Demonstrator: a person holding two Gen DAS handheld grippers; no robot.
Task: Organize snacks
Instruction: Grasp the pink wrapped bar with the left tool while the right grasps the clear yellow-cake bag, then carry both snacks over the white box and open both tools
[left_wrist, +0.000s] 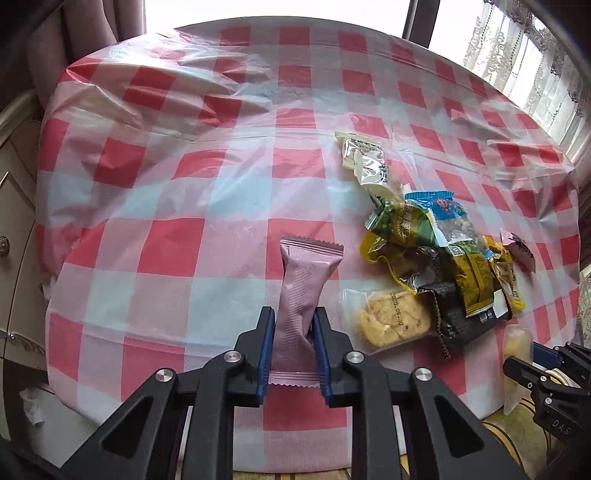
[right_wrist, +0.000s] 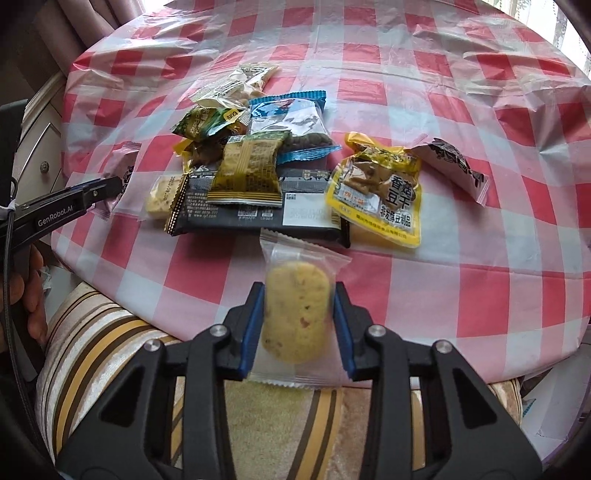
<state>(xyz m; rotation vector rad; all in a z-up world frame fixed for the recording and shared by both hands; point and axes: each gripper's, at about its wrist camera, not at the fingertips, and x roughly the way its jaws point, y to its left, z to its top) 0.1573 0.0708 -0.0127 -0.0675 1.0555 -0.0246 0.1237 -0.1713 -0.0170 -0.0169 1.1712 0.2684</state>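
My left gripper (left_wrist: 293, 317) is shut on a pink snack packet (left_wrist: 301, 291) and holds it above the red-and-white checked tablecloth (left_wrist: 184, 184), left of the snack pile (left_wrist: 439, 254). My right gripper (right_wrist: 299, 295) is shut on a clear-wrapped yellow cookie (right_wrist: 295, 314) at the table's near edge. In the right wrist view the pile holds a black bar (right_wrist: 258, 210), a yellow tofu pack (right_wrist: 380, 192), a blue nut bag (right_wrist: 291, 118), green packets (right_wrist: 247, 170) and a clear biscuit pack (right_wrist: 160, 195). The left gripper (right_wrist: 110, 186) with its pink packet (right_wrist: 122, 166) shows at the left.
A striped cushioned seat (right_wrist: 110, 350) lies below the table's near edge. A white drawer cabinet (left_wrist: 11, 221) stands to the left. Curtains and a bright window (left_wrist: 517, 55) are behind the table. A pink-black packet (right_wrist: 454, 166) lies apart on the right.
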